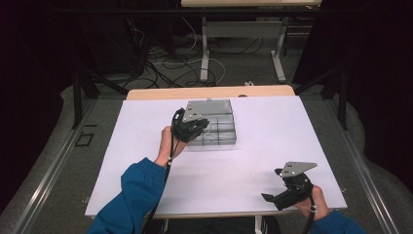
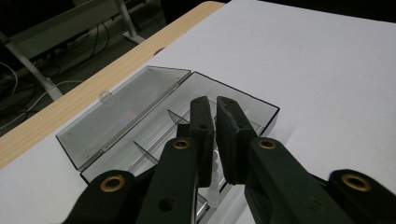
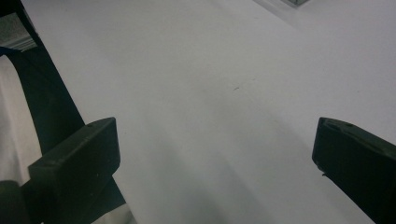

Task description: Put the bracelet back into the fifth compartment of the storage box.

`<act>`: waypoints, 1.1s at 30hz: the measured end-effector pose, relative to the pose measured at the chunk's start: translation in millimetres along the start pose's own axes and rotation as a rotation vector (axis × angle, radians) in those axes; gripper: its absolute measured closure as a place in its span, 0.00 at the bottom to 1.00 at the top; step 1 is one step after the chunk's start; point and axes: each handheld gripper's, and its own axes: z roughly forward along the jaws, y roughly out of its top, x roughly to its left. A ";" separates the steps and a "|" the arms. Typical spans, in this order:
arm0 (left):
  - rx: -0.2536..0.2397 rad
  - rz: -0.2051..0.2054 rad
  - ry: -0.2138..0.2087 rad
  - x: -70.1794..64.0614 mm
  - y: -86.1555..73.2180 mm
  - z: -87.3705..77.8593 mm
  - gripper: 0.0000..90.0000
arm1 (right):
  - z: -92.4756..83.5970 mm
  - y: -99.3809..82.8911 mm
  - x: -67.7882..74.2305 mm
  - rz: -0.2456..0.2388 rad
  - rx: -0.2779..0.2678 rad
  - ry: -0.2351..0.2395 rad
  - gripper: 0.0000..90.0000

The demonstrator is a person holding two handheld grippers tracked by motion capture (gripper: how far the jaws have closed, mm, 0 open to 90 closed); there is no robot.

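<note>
Two grippers were in your hands over the white bench [image 1: 272, 131]. Left of centre in the high view, your left gripper [image 1: 195, 127] hung above the open clear compartment box [image 1: 216, 127]; in the left gripper view its jaws pinched a small clear ribbed piece [image 2: 215, 179] over the box's divided tray. At the lower right, your right gripper [image 1: 272, 197] sat near the bench's front edge, jaws spread wide with nothing between them.

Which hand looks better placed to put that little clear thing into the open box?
Left, probably. The left gripper is over the open clear box, its jaws shut on a small clear ribbed piece. The right gripper is open, at the table's near edge, apart from the box.
</note>
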 end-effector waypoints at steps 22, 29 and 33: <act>0.064 -0.007 0.004 1.5 -5.7 31.7 0.95 | -0.2 -0.2 0.5 0.002 0.002 0.003 0.01; 0.081 -0.008 0.002 -1.8 -7.9 43.9 0.94 | -0.8 -0.1 0.0 -0.006 0.007 0.003 0.01; 0.102 -0.013 0.000 -1.9 -10.1 50.5 0.94 | -0.6 -0.3 0.7 0.002 0.005 0.004 0.01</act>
